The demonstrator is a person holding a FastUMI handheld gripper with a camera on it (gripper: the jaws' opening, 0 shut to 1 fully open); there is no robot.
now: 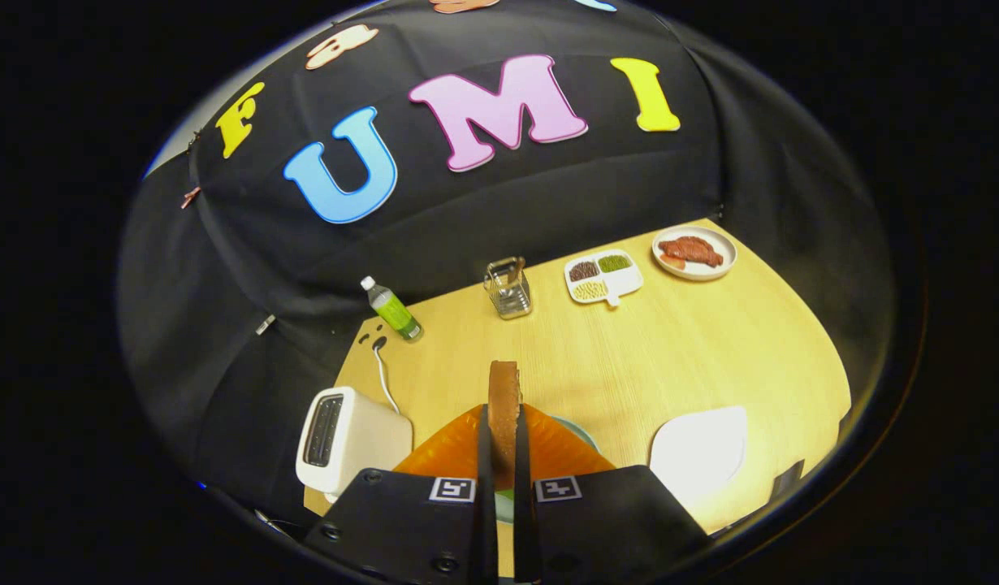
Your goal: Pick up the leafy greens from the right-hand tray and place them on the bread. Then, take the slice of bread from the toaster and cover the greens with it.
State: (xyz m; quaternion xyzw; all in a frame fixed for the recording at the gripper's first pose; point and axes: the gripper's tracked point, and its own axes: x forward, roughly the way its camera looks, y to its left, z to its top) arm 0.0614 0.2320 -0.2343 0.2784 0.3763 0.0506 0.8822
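My gripper [503,422] is shut on a brown slice of bread [504,386], held upright and edge-on between both fingers, its top sticking out past the tips. Directly below the fingers lies an orange ridged piece [560,451] on a pale plate [585,432]. A small patch of green [506,493] shows between the fingers near their base. The white toaster [341,439] stands just left of the gripper, its slots dark. The white right-hand tray [701,448] lies to the right of the fingers, and its visible surface looks bare.
Beyond the fingers on the wooden table [711,357] stand a metal holder [508,288], a green bottle [394,310], a divided white dish [603,276] of beans and a plate of meat [694,252]. The toaster's white cord [383,378] runs to the back left.
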